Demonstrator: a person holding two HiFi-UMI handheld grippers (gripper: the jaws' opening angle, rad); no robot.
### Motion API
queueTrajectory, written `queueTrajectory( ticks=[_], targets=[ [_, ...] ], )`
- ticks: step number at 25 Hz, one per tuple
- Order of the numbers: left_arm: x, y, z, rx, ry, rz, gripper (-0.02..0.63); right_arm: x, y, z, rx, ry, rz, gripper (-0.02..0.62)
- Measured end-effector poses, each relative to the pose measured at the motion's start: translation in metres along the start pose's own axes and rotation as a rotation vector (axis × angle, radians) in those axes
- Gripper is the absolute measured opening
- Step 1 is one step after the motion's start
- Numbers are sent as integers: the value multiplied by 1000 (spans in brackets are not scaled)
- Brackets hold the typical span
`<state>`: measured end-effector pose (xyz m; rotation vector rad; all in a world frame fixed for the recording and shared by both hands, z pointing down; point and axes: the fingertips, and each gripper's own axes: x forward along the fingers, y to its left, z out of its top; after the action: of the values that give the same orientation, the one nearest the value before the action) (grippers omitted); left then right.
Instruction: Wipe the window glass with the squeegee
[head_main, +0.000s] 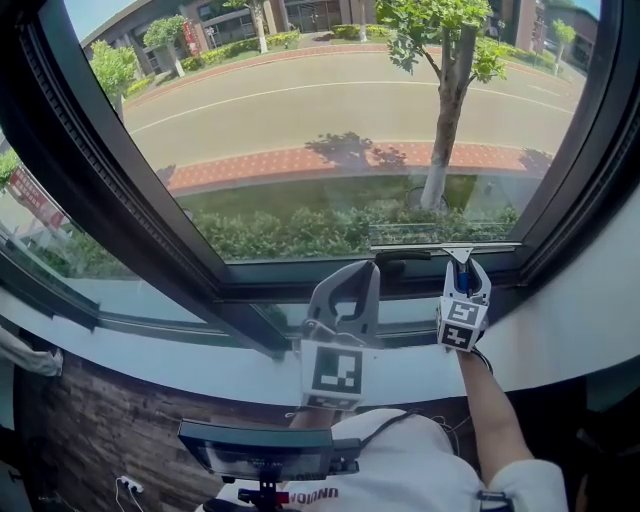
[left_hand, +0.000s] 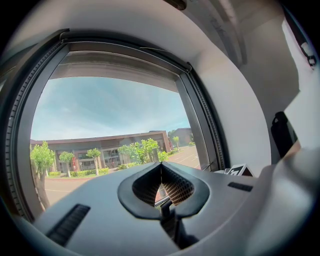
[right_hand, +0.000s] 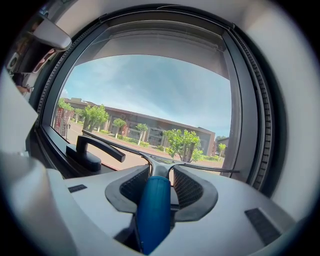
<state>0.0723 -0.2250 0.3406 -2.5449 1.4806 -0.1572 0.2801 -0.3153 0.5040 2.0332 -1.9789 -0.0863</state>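
The squeegee (head_main: 446, 247) lies with its thin blade flat along the bottom edge of the window glass (head_main: 330, 120), on the right. Its blue handle (right_hand: 153, 210) runs down between the jaws of my right gripper (head_main: 467, 270), which is shut on it. In the right gripper view the blade (right_hand: 200, 169) stretches across just beyond the right gripper (right_hand: 159, 175). My left gripper (head_main: 362, 272) hovers to the left of the squeegee, over the lower frame. In its own view the left gripper (left_hand: 160, 166) is shut with nothing between the pads.
A black window handle (right_hand: 94, 148) sits on the lower frame left of the blade, between the two grippers (head_main: 402, 257). The dark window frame (head_main: 130, 215) slants down the left side. A white sill (head_main: 140, 352) runs below, and a black device (head_main: 255, 448) sits at the person's chest.
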Motion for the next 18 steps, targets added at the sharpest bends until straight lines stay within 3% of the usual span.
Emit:
queueTrajectory(
  ticks=[5,9,13,18],
  targets=[
    [0,3,1,3,-6,1,3,-3,0,3,9,-3,-7,150],
    [0,7,-5,-6,2,7,3,-17,-6,22,43,-67,-21,150],
    [1,12,-10,-19,32,8,3,-48,-17,80,100,-202,-40,150],
    [9,22,-17,-33,17,32,3,-96,-25,167,151,-441,-48,150]
  ],
)
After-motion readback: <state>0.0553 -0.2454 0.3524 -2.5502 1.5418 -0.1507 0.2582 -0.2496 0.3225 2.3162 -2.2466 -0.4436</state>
